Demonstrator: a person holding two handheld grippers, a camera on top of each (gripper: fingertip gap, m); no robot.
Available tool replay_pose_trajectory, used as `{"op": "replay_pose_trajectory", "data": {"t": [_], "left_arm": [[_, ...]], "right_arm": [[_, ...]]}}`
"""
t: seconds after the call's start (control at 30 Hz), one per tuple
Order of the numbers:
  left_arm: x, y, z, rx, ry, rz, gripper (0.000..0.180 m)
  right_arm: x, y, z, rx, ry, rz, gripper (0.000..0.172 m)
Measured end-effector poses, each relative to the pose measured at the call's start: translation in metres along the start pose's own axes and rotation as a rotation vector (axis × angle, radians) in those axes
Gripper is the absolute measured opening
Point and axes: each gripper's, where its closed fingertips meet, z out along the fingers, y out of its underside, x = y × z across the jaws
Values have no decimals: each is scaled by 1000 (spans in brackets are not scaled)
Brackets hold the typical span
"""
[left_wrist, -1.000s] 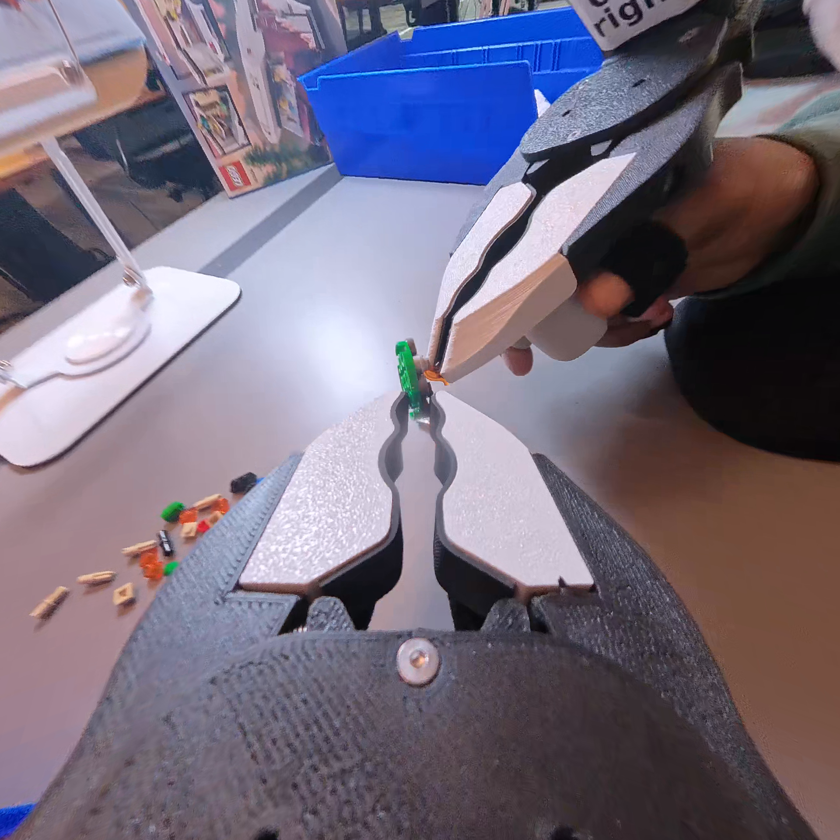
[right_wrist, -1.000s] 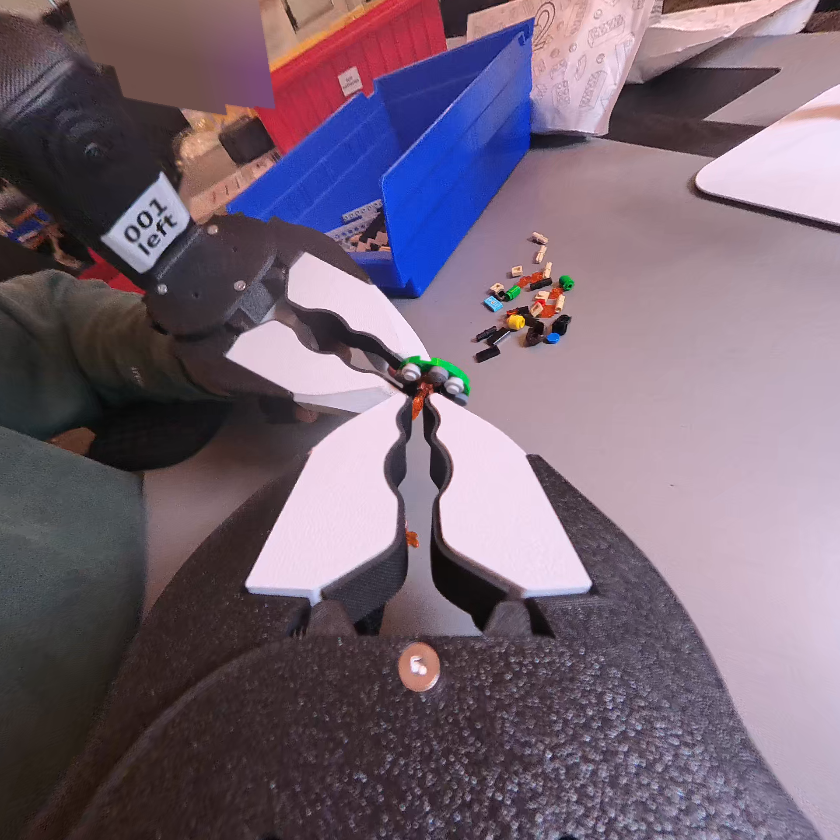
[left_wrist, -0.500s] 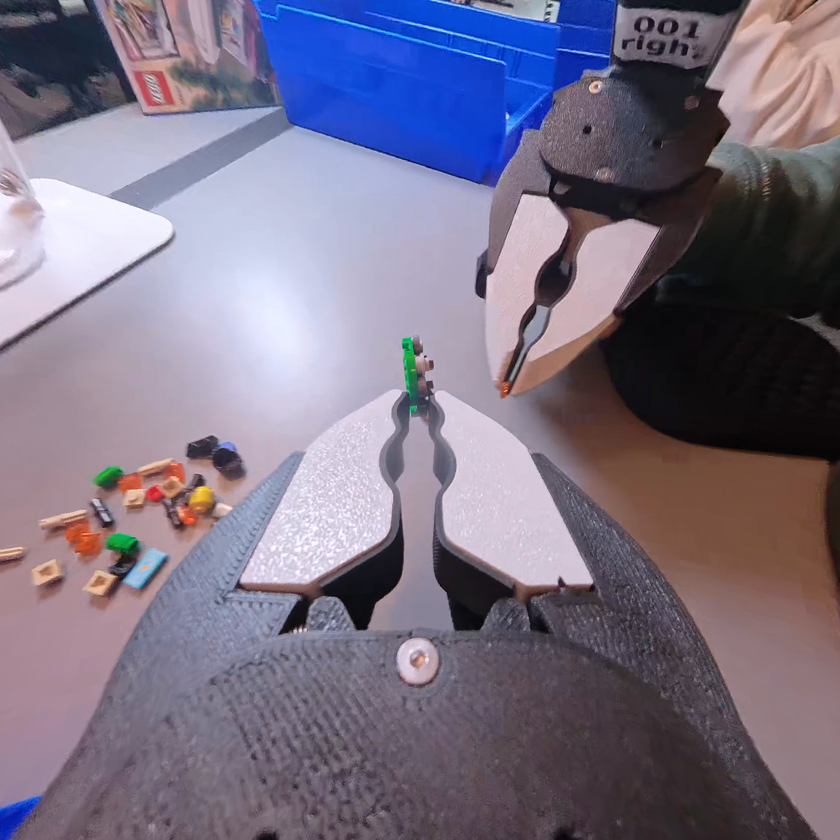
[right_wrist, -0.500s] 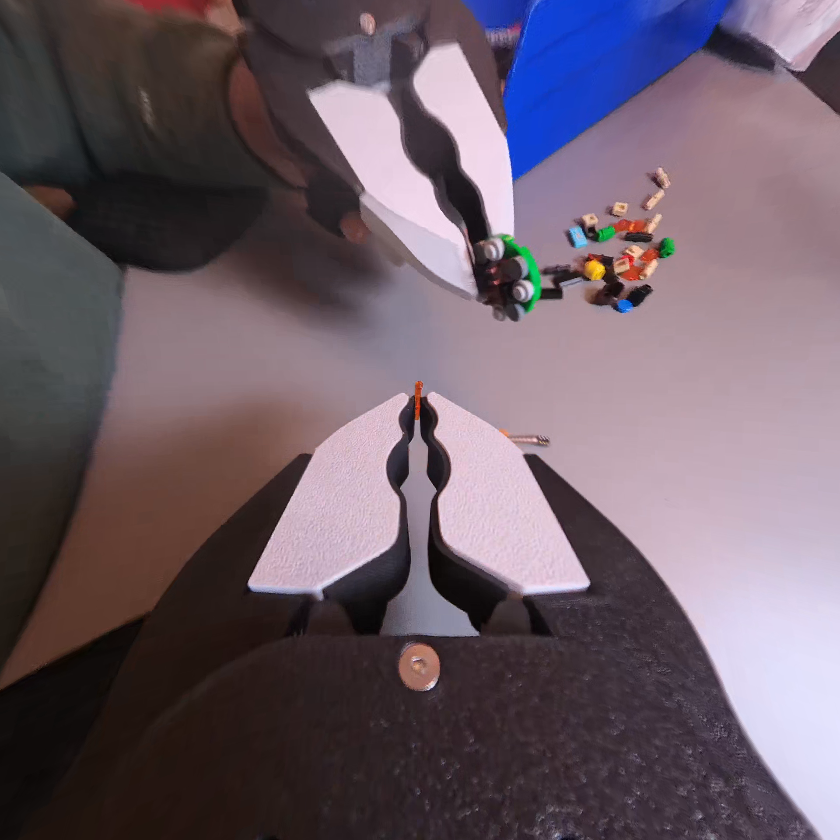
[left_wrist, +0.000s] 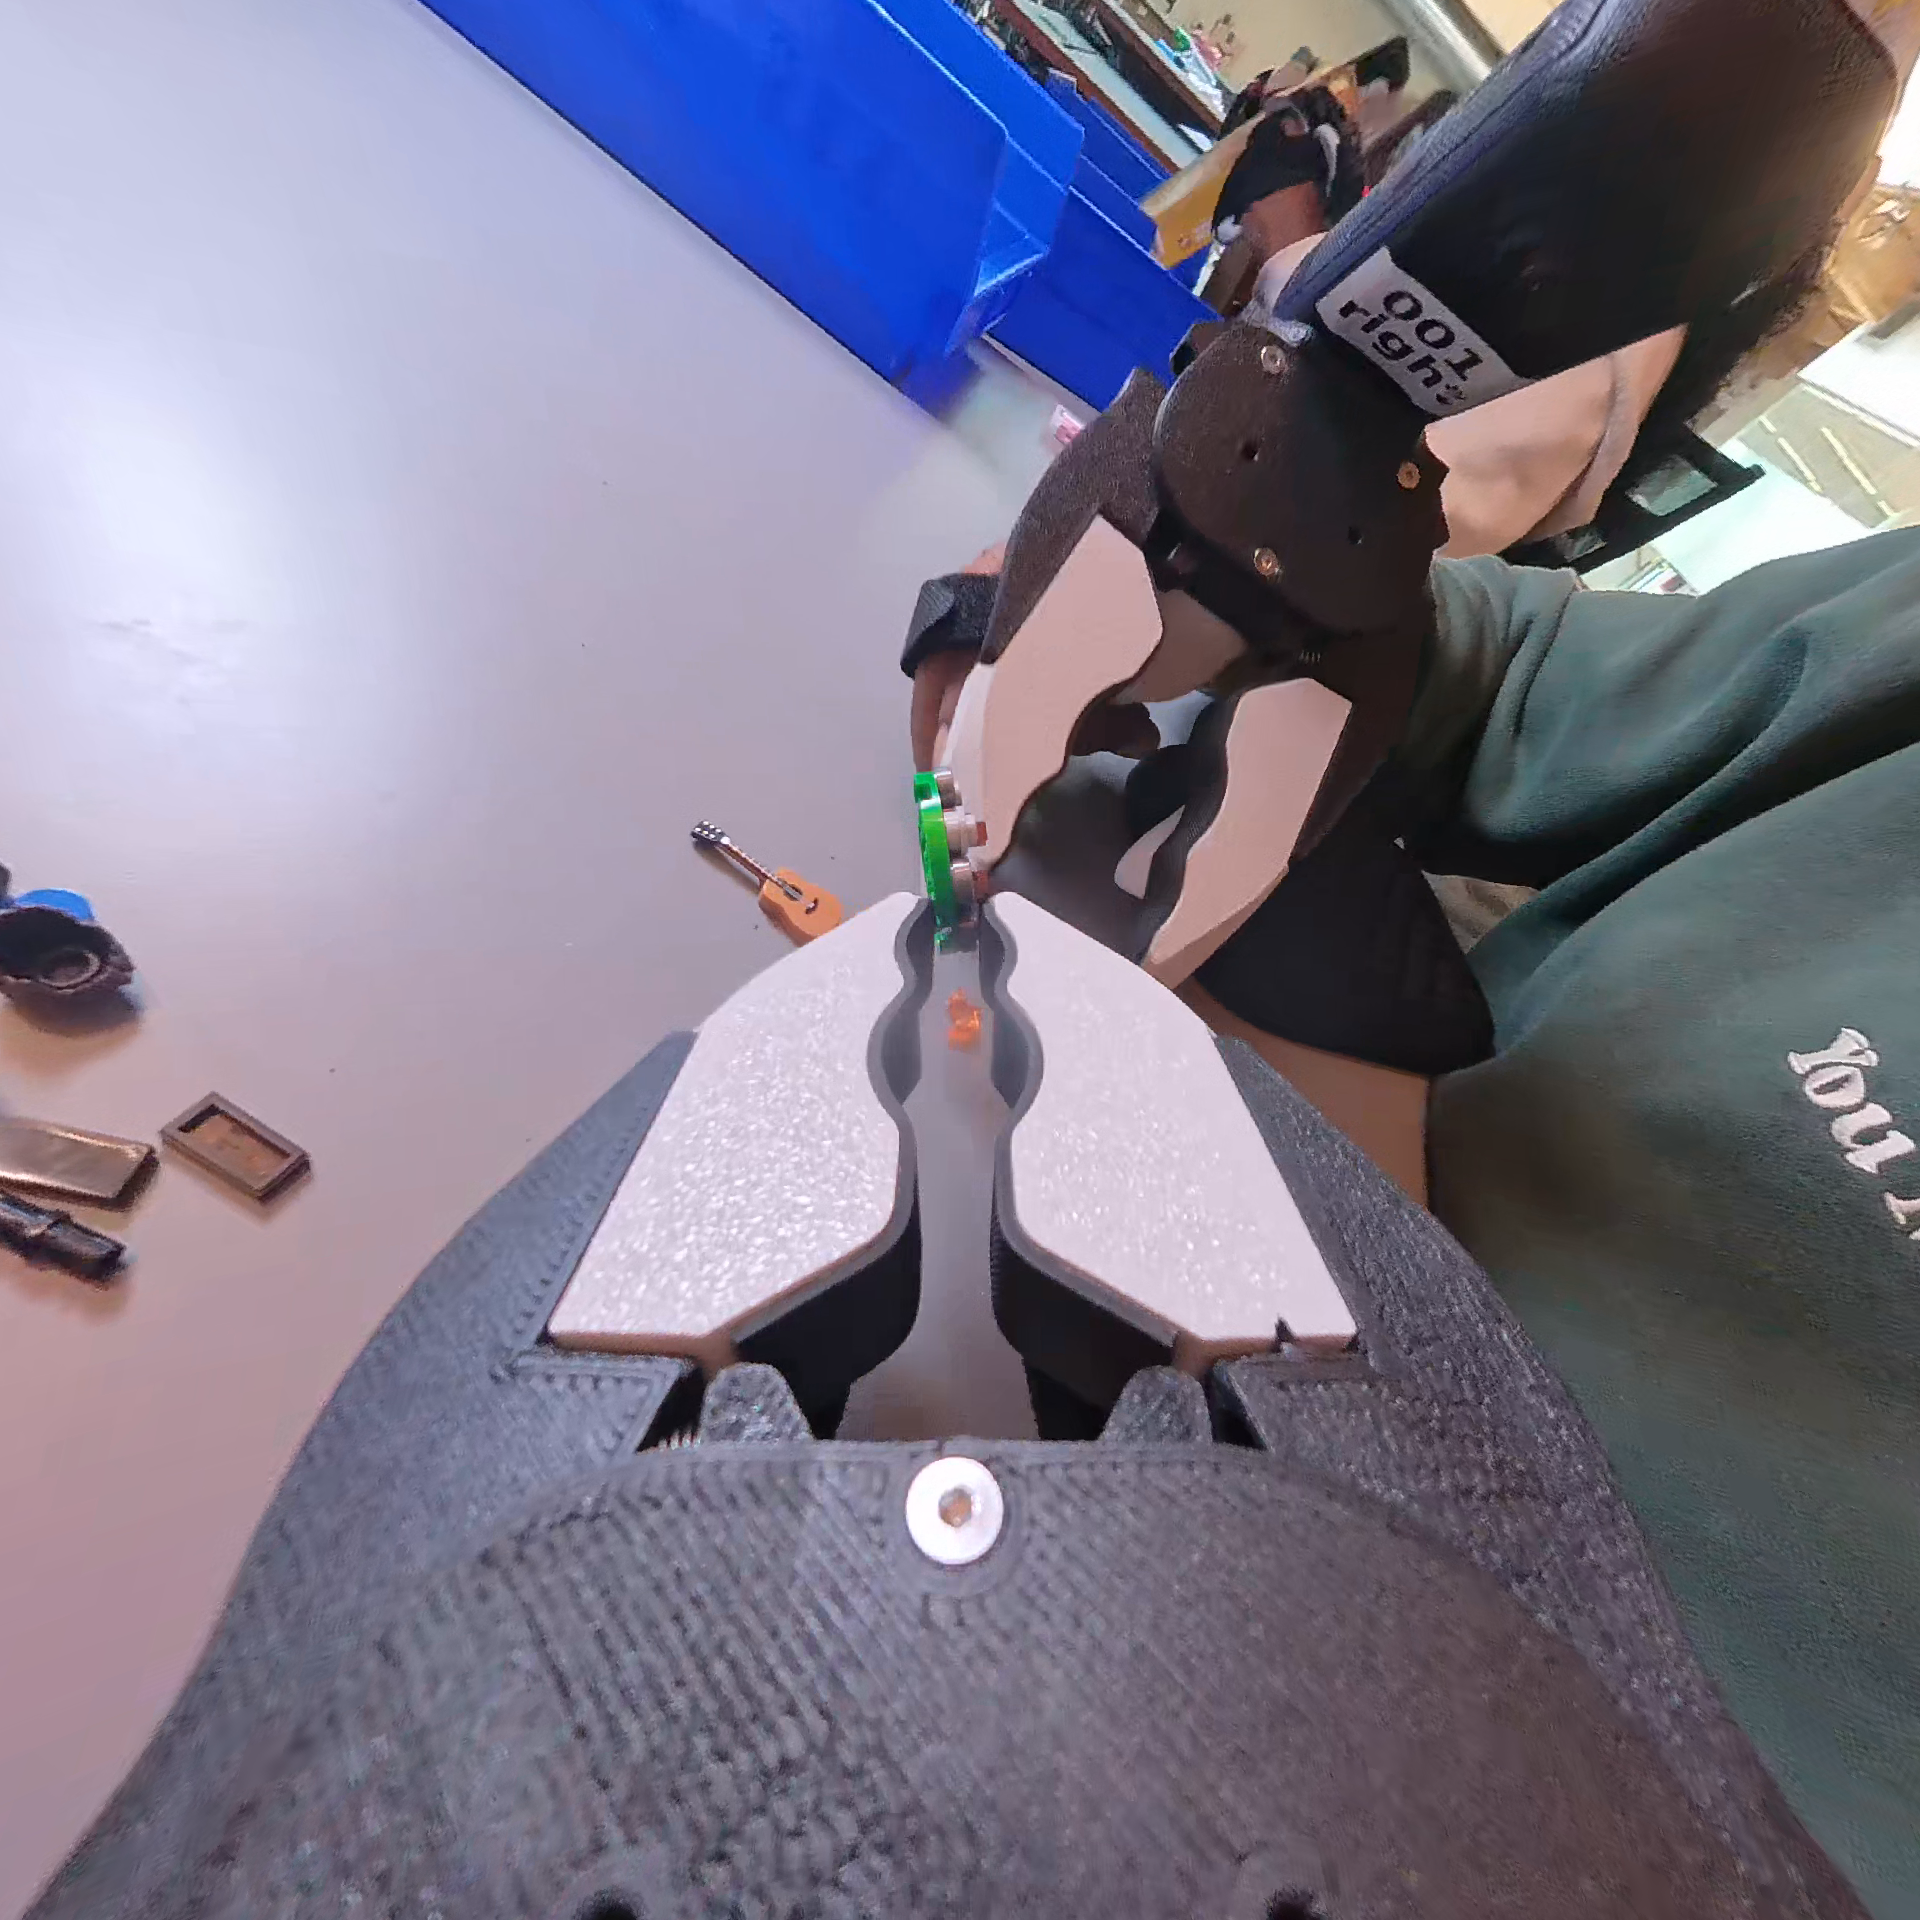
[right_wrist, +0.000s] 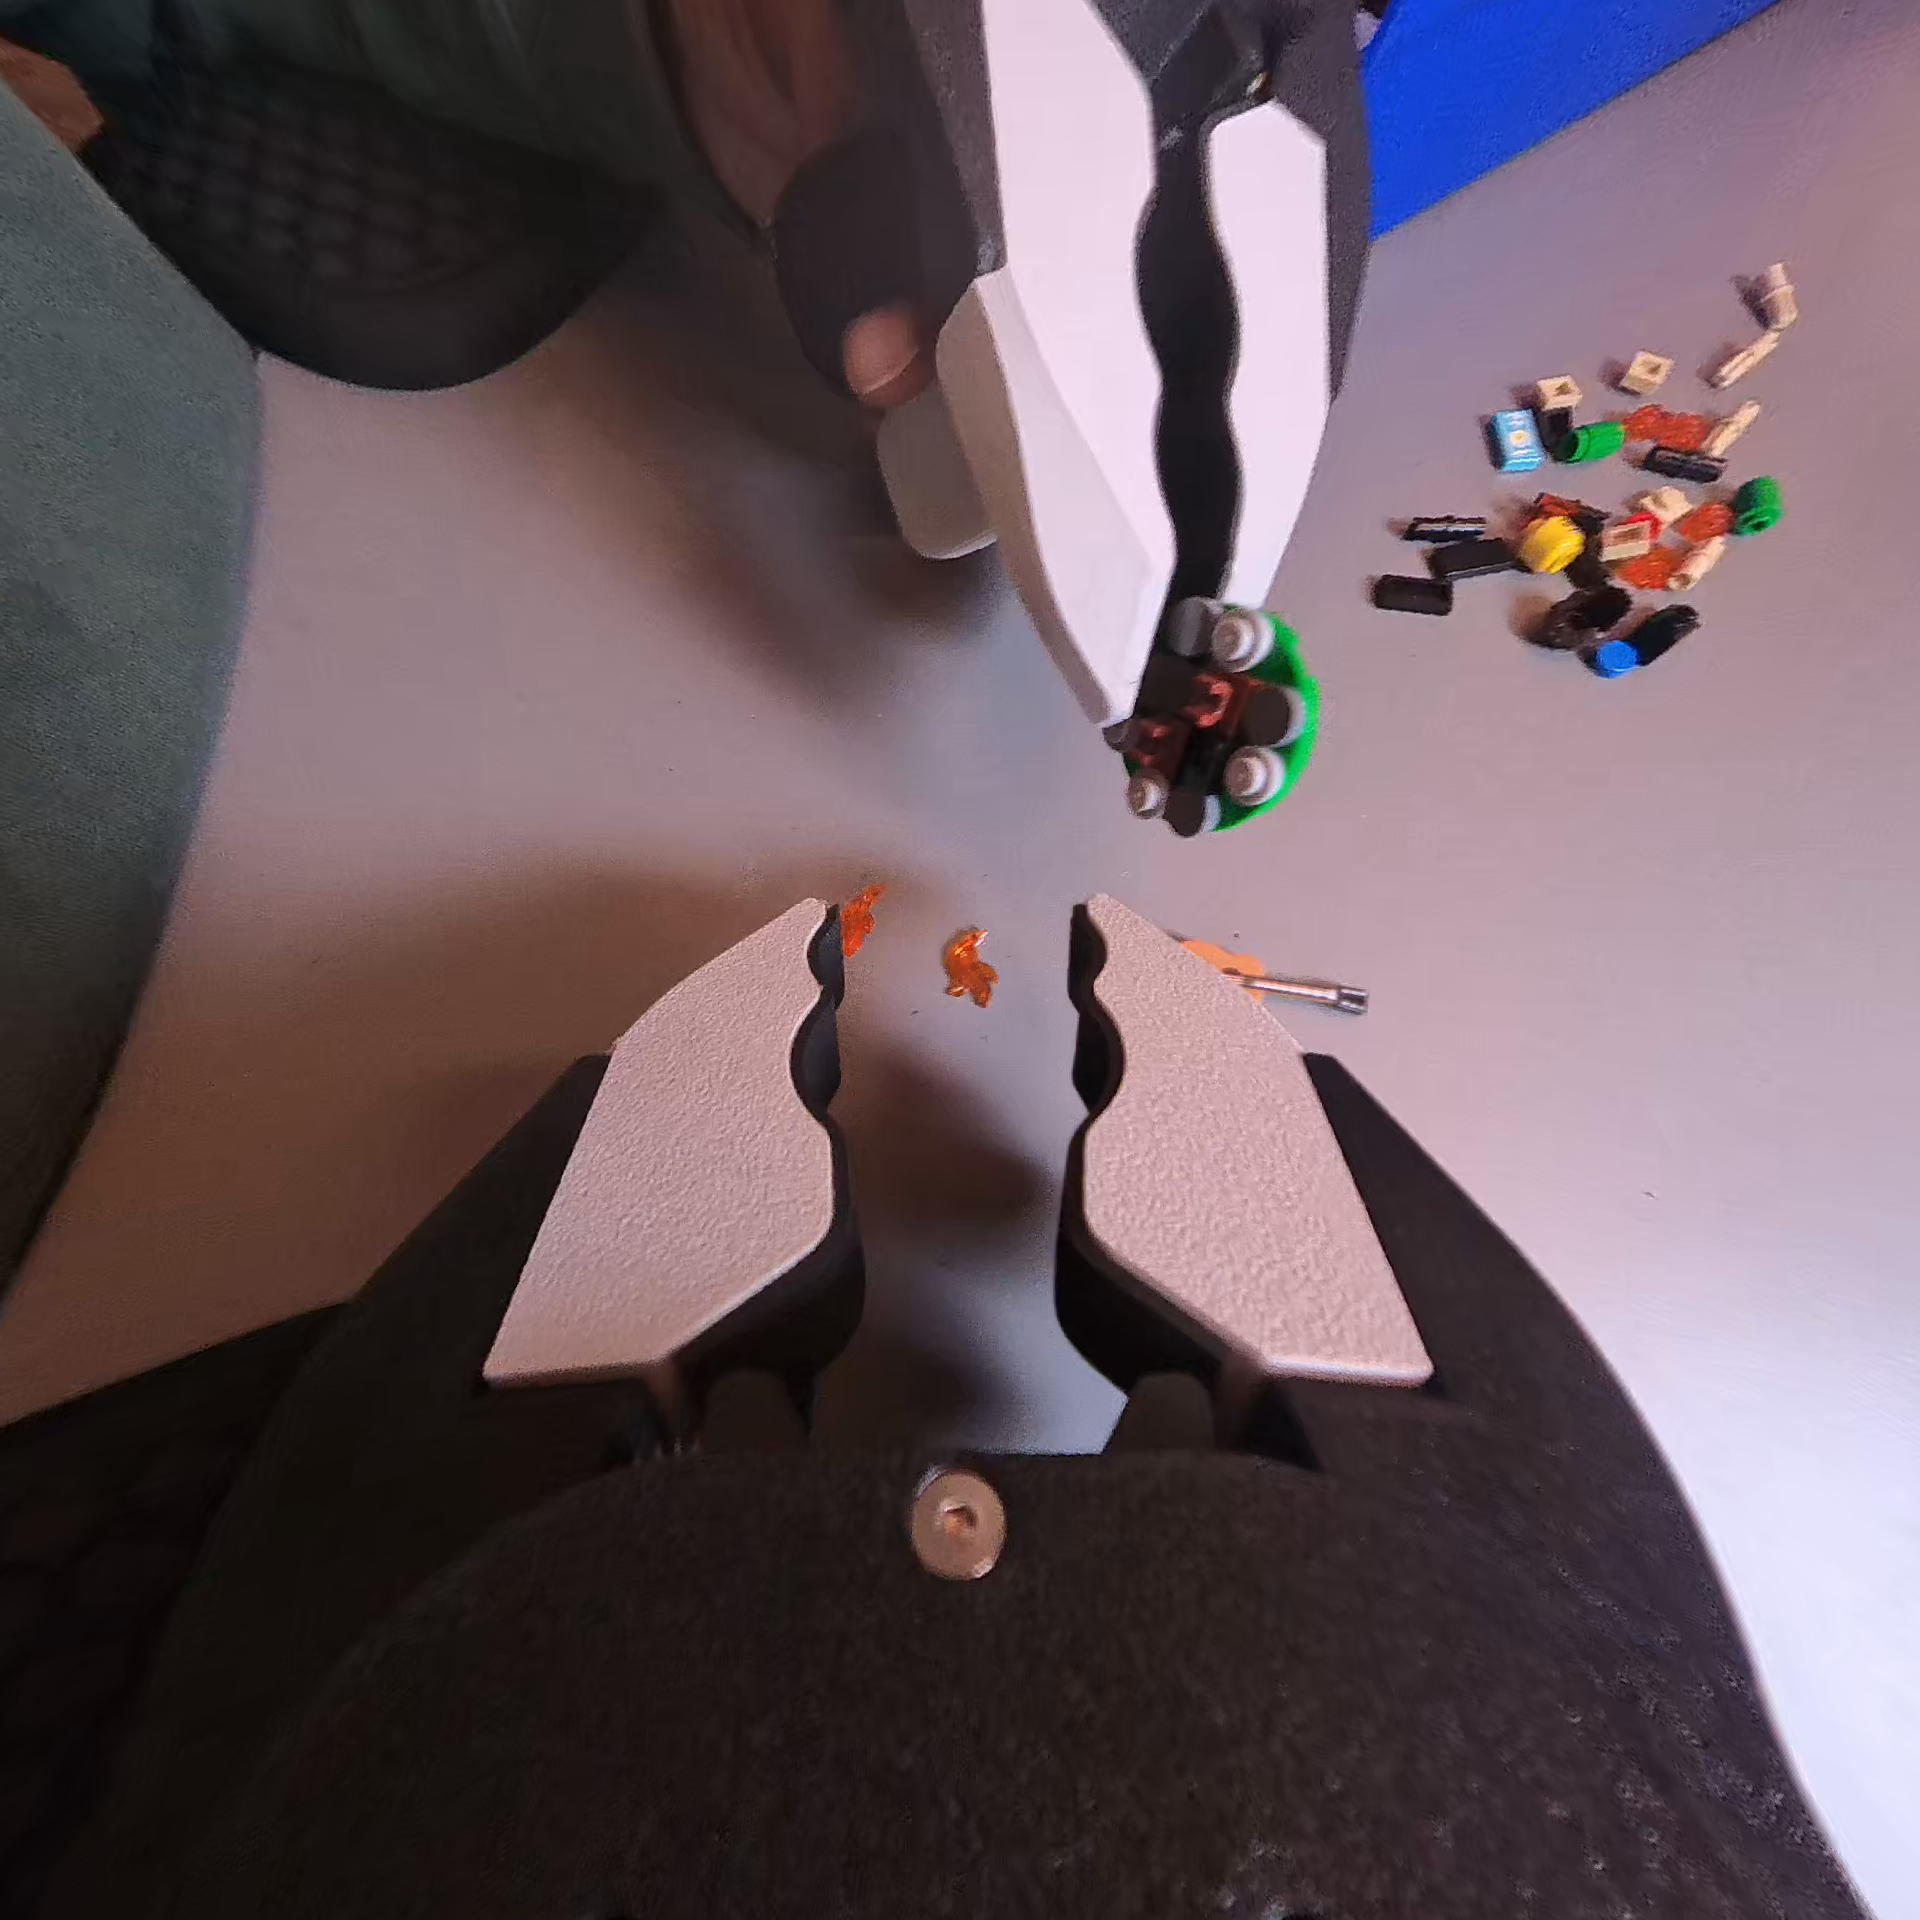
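We saw the left gripper clamped on the edge of a round green plate, its two fingers pressed to the plate's faces, with grey studs standing out toward three o'clock. Only the right wrist view showed the plate's top side: grey studs ringing a cluster of black and brown bricks, held clear above the grey table.

The right gripper stood wide, nothing pinched between its fingers. An orange flame piece lay against the tip of its left-hand finger; whether it stuck there or hung loose we could not tell. A second orange flame piece lay on the table between the fingers, touching neither. In the left wrist view we caught one orange flame only through the slot between the left gripper's fingers.

A toy guitar lay whole at eleven o'clock of the left gripper's tips; the right wrist view gave only its neck, at three o'clock of the right-hand finger. The heap of small bricks at two o'clock showed fully in the right wrist view alone. The row of blue bins showed only in the left wrist view, at twelve o'clock.
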Motion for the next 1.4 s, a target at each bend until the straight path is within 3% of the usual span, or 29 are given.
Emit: {"op": "replay_pose_trajectory", "data": {"t": [0.2, 0.4, 0.77, 1.2, 1.4], "left_arm": [[6, 6, 4, -28, 53, -20, 8], [9, 8, 6, -34, 79, -57, 8], [5, -1, 2, 23, 47, -36, 8], [-3, -1, 4, 26, -80, 113, 8], [-13, -4, 2, 27, -163, 53, 8]], "right_arm": [[20, -17, -10, 127, 106, 22, 34], [28, -28, -21, 200, 185, -32, 12], [37, -28, -23, 209, 229, 43, 5], [41, -28, -22, 234, 263, 77, 3], [36, -31, -22, 251, 274, 11, 0]]}}
